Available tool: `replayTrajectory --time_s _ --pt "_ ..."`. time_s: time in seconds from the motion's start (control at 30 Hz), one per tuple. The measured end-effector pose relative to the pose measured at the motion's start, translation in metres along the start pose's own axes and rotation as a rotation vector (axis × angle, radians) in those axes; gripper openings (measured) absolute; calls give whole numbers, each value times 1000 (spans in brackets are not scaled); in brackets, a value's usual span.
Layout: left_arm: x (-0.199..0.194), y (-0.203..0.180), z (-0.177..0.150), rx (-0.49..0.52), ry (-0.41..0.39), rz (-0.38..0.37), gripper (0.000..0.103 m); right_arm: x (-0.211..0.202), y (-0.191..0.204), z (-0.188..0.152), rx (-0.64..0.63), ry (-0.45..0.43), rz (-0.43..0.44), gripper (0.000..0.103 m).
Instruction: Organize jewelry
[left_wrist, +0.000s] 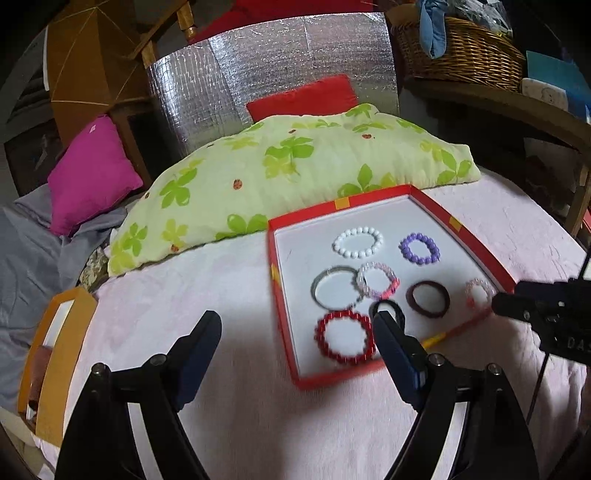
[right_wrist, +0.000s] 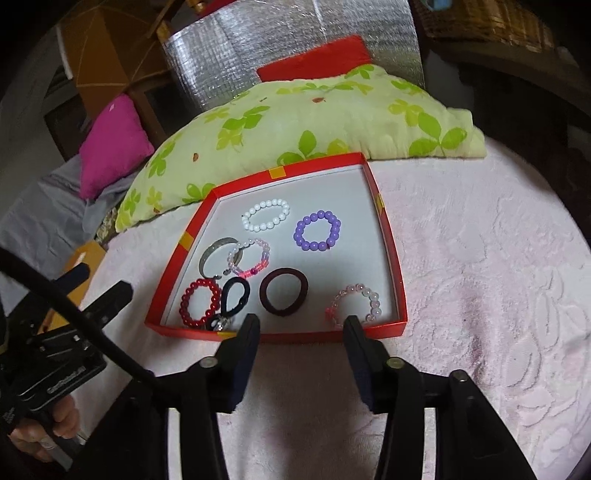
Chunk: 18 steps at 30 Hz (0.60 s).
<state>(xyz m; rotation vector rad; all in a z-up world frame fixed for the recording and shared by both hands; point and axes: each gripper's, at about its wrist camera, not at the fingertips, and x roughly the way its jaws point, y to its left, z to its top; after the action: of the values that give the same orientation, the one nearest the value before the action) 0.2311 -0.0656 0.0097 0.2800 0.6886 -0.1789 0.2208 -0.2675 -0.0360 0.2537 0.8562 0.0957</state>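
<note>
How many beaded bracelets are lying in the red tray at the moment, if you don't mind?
5: white at the back, purple back right, clear-pink in the middle, red front left, pale pink front right. None seems hidden.

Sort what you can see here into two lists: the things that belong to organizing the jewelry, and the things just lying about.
Belongs to the job:
red tray
white bead bracelet
purple bead bracelet
red bead bracelet
silver bangle
dark hair tie

Just lying about:
green leaf-print pillow
magenta cushion
wicker basket
orange box
</note>
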Motion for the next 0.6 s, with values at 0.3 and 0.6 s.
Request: replayTrajectory --time_s 0.3,0.6 --pt "-34 10 -42 -48 21 0 84 -19 18 -18 -112 -40 -46 52" --pt "-48 26 -64 -115 74 -5 84 -55 30 -51 -119 -110 -70 57"
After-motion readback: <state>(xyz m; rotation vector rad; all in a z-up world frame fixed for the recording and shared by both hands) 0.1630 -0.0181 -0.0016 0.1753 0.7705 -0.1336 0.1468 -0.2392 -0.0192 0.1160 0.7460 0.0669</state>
